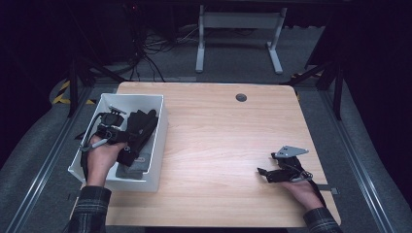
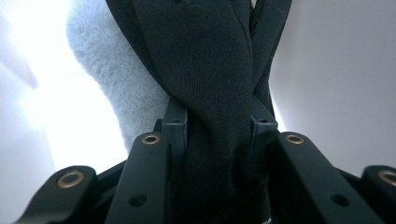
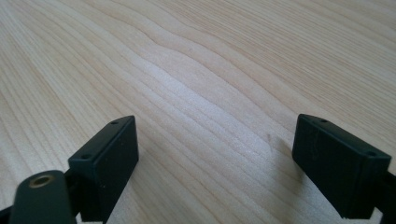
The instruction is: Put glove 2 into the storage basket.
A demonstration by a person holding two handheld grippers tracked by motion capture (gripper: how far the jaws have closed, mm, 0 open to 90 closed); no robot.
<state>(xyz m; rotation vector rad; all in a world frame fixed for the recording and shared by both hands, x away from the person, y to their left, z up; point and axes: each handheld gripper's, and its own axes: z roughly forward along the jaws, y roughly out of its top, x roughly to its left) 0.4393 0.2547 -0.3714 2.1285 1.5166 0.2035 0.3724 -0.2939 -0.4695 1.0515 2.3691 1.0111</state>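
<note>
Gripping a black cloth [image 2: 210, 93], the left gripper [image 1: 127, 137] sits inside the white bin [image 1: 158, 141] at the table's [image 1: 223, 145] left edge. In the left gripper view the jaws are clamped on the cloth, which runs up between them and fans out above. High view: the cloth rises from the jaws toward the bin's far right corner, so its long axis runs along the gripper's own line, away from the person. A grey pad [image 1: 132, 170] lies on the bin floor under and near side of the gripper; pale fuzzy grey fabric [image 2: 116, 88] sits just left of the cloth in the left gripper view, likely the same item, not sure.

Right gripper [image 1: 265, 174] rests on bare table wood near the right front, jaws wide apart, nothing between them. It is well apart from the bin; the left hand [image 1: 104, 158] is the one at the cloth.

Judgement: the coming move turns on up versus down. Cloth hangs inside the bin walls, so lifting it out or dropping it in means clearing or staying below the right wall.

Hard to tell: whether the cloth's lower end touches the bin floor, how many layers are pinched, whether the cloth is a glove or garment. Bin bottom is mostly hidden by hand and gripper.
</note>
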